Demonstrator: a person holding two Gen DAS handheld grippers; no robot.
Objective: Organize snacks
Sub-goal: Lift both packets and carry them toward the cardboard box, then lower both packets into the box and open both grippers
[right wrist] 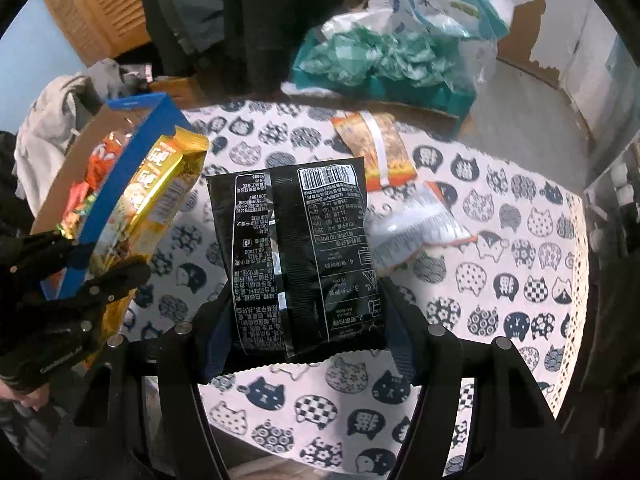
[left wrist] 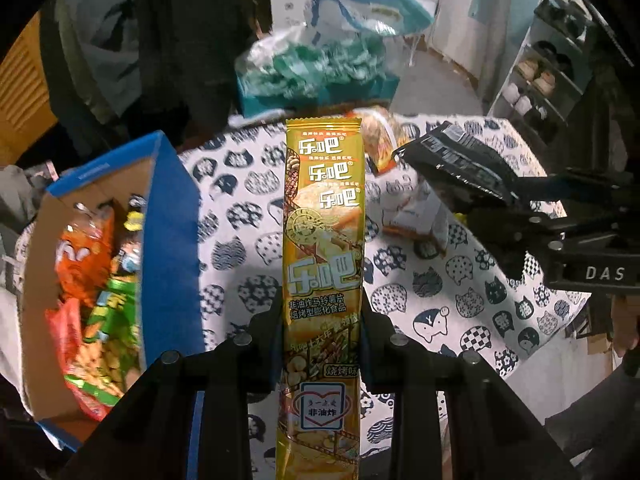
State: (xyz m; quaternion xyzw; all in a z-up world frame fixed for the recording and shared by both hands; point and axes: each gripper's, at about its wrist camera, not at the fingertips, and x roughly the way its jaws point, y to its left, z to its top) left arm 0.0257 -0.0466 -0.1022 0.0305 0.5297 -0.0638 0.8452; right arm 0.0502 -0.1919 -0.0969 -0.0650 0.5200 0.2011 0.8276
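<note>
- The long yellow snack pack stands lengthwise between the fingers of the left gripper, which is clamped tight on its lower half; held by the narrow sides, it stays straight and clear of the table.
- The black packet sits in the right gripper, printed back and barcode facing up. The jaws stand fairly wide because the packet is broad, and they press on its lower edges, so this is a grip and not an idle opening.
- Both packs hang above the cat-print tablecloth, lifted off it, probably so they can be carried across without dragging.
- To the left stands the blue cardboard box, open at the top and already holding orange and green snack bags; I judge it to be the place where the snacks are gathered.
- The yellow pack is just beside the box's blue wall, so it looks nearest to going in.
- On the far part of the cloth lie an orange packet and a pale crumpled one, not yet collected.
- Beyond the table edge sits a heap of teal and clear plastic bags.
</note>
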